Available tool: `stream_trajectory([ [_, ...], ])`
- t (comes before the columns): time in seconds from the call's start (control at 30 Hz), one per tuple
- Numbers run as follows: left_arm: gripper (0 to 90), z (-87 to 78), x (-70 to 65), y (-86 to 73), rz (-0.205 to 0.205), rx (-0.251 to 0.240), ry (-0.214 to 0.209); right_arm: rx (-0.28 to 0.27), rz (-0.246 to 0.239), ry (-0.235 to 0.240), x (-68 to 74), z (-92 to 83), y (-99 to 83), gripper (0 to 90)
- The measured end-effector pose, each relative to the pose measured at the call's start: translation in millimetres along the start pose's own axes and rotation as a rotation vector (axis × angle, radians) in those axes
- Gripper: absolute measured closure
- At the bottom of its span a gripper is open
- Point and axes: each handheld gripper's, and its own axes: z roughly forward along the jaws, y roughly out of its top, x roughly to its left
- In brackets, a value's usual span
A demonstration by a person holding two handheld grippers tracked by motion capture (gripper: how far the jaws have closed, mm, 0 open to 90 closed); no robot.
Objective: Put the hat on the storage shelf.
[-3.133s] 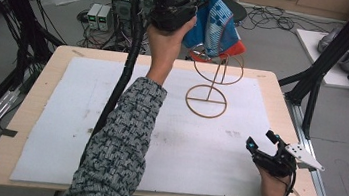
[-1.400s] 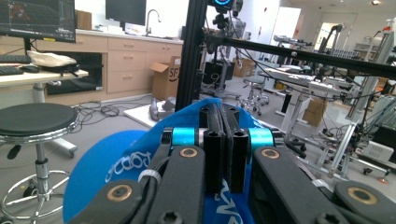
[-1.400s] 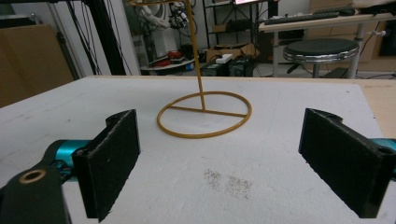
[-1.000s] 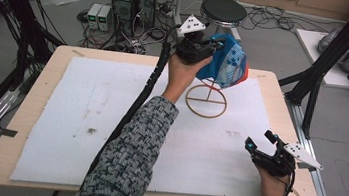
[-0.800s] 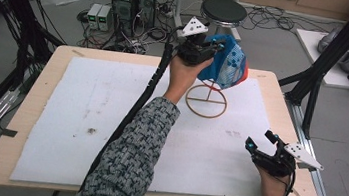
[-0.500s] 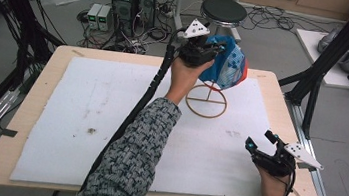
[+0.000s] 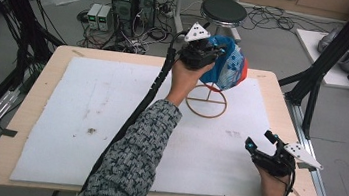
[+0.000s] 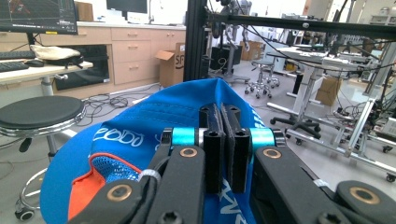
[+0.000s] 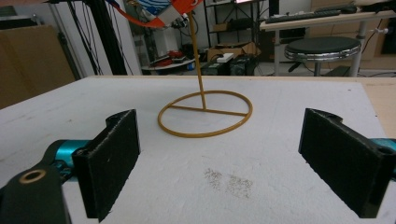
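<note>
A blue cap (image 7: 226, 70) with orange trim sits over the top of a gold wire stand (image 7: 206, 103) at the back of the table. My left gripper (image 7: 214, 54) is shut on the cap's fabric from the left side. In the left gripper view the two jaws of the left gripper (image 8: 220, 114) are pressed together against the blue cap (image 8: 135, 123). My right gripper (image 7: 259, 140) rests open near the table's front right corner. Its own view shows the right gripper (image 9: 219, 163) with jaws wide apart, facing the stand's pole (image 9: 198, 65) and the cap's orange edge (image 9: 180, 7).
A white sheet (image 7: 109, 120) covers the wooden table (image 7: 49, 77). A black stool (image 7: 223, 9) and computer boxes (image 7: 134, 2) stand behind the table. Black frame posts (image 7: 325, 61) rise at the right, close to the table's corner.
The left hand has lowered the cap from high above the table down onto the stand's top. Over the last second it has barely shifted. The right gripper has stayed still.
</note>
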Motion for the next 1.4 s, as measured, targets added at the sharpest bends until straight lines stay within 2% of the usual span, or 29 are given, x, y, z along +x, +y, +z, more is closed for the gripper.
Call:
stream_trajectory([
  [0.3, 85.4, 2.2, 1.1, -2.4, 0.001, 0.003, -0.002, -0.002, 0.004, 0.002, -0.8, 0.4, -0.3, 11.6],
  [0.67, 78.8, -5.2, 8.9, -8.0, -0.017, -0.003, 0.017, -0.003, 0.003, 0.003, -0.9, 0.4, -0.3, 11.6],
  [1.0, 77.6, -8.0, 12.8, -14.4, -0.021, 0.004, 0.018, -0.001, 0.004, 0.003, -0.5, 0.8, -0.5, 11.6],
  [1.4, 70.9, -14.2, 15.6, -14.7, -0.029, -0.016, 0.027, 0.000, 0.002, 0.003, -0.4, 0.9, -0.5, 11.6],
])
